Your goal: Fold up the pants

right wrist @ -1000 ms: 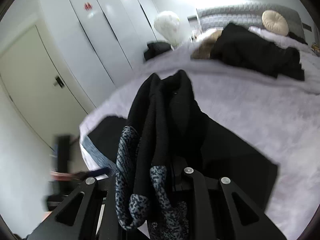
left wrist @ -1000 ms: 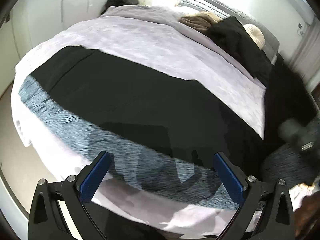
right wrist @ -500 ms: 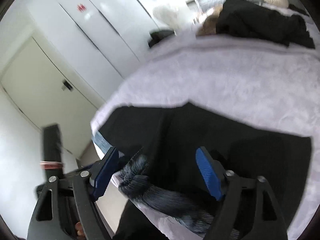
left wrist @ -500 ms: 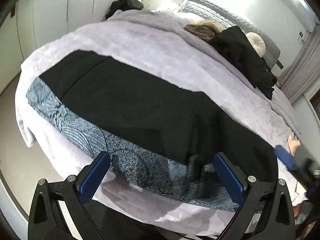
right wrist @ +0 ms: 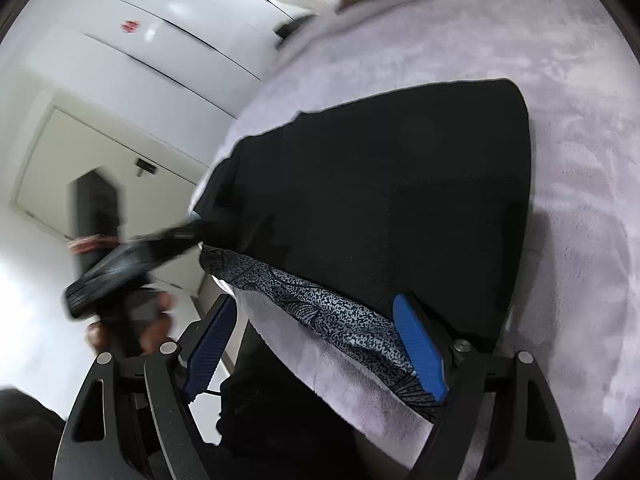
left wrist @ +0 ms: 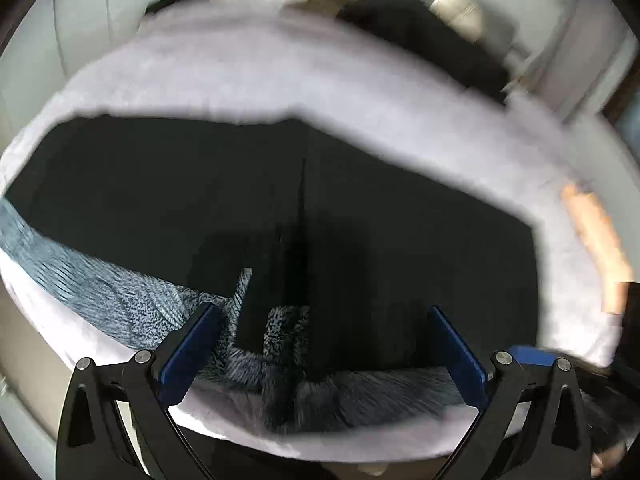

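Left wrist view first, and it was pretty blurry. My left gripper [left wrist: 320, 344] was spread wide with nothing in it, hanging just over the near edge of the bed [left wrist: 248, 80]. The pants [left wrist: 200, 184] were laid out flat on the lavender blanket, mostly black with a blue-grey patterned band [left wrist: 100, 288] running along the near side. Right between my fingers there was a bunched-up bit where the patterned fabric kinked. My guess was that lump was the thing to fix: pinch the near edge there, tug it straight, then carry it over, otherwise the fold would lock the wrinkle in. There was lots of open blanket on the far side, so room to fold away from me. A dark pile of clothes [left wrist: 432, 36] sat way back by the headboard, well clear.

Right wrist view was sharper. My right gripper [right wrist: 320, 356] was also wide open and empty, straddling the patterned band right where it ran off toward the mattress edge. The pants' right-hand edge looked clean and straight, with bare blanket beyond it. To the left the bed dropped off to the floor, with the wardrobe [right wrist: 140, 52] and door beyond, and my other gripper blurred through there, so I figured I should keep the fabric from sliding off that side.
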Motion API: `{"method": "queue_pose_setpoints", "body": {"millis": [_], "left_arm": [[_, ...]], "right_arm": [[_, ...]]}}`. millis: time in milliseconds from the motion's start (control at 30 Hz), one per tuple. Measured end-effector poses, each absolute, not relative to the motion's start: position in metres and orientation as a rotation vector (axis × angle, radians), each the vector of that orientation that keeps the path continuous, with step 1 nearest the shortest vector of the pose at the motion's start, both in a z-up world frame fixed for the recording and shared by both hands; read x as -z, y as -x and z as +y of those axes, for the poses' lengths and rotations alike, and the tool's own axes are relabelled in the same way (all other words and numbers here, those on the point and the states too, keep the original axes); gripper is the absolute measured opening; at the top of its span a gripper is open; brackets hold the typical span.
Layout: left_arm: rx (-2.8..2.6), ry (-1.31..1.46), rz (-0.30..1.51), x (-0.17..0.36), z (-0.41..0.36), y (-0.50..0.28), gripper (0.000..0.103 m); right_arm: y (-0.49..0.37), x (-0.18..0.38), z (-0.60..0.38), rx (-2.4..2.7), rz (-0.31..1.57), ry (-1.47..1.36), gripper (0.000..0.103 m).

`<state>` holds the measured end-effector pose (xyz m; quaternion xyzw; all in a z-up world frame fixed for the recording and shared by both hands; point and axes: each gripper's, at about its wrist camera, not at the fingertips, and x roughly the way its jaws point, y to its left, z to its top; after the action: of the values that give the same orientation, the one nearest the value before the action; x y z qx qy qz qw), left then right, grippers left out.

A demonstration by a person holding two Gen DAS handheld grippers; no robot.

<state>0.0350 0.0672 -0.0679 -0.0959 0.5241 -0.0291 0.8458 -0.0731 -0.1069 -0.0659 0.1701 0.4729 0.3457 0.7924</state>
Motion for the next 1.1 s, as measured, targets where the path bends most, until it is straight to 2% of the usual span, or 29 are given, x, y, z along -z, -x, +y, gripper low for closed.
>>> {"method": "queue_pose_setpoints", "body": {"millis": [100,267,333,467,567,767,967,1100], "left_arm": [[0.054,0.201,1.085,0.066,0.067,-0.038,0.103],[0.058,0.213,1.049,0.052,0.071,-0.032,0.103],[0.070,0.192,1.055,0.056,0.064,-0.036,0.103],[0.043,0.151,1.084,0.070,0.054,-0.057,0.103],[0.041,0.167,1.092,0.073,0.056,-0.072,0.103],[0.027,0.214,1.051,0.055,0.080,-0.050,0.103],[-0.016,0.178,1.067,0.066,0.090,-0.039,0.103],[-0.032,0.188,1.044,0.056,0.090,-0.036,0.103]], "right_arm": [[0.077,0.045,-0.105,-0.773,0.978,-0.288,0.083],[0.052,0.009,-0.118,-0.704,0.811,-0.182,0.084],[0.030,0.012,-0.116,-0.691,0.810,-0.172,0.084],[-0.019,0.048,-0.106,-0.560,0.937,-0.128,0.084],[-0.029,0.053,-0.108,-0.555,0.933,-0.162,0.084],[0.029,0.022,-0.110,-0.609,0.854,-0.100,0.084],[0.084,0.059,-0.081,-0.532,0.872,0.278,0.084],[0.090,0.038,-0.075,-0.549,0.846,0.325,0.086]]}}
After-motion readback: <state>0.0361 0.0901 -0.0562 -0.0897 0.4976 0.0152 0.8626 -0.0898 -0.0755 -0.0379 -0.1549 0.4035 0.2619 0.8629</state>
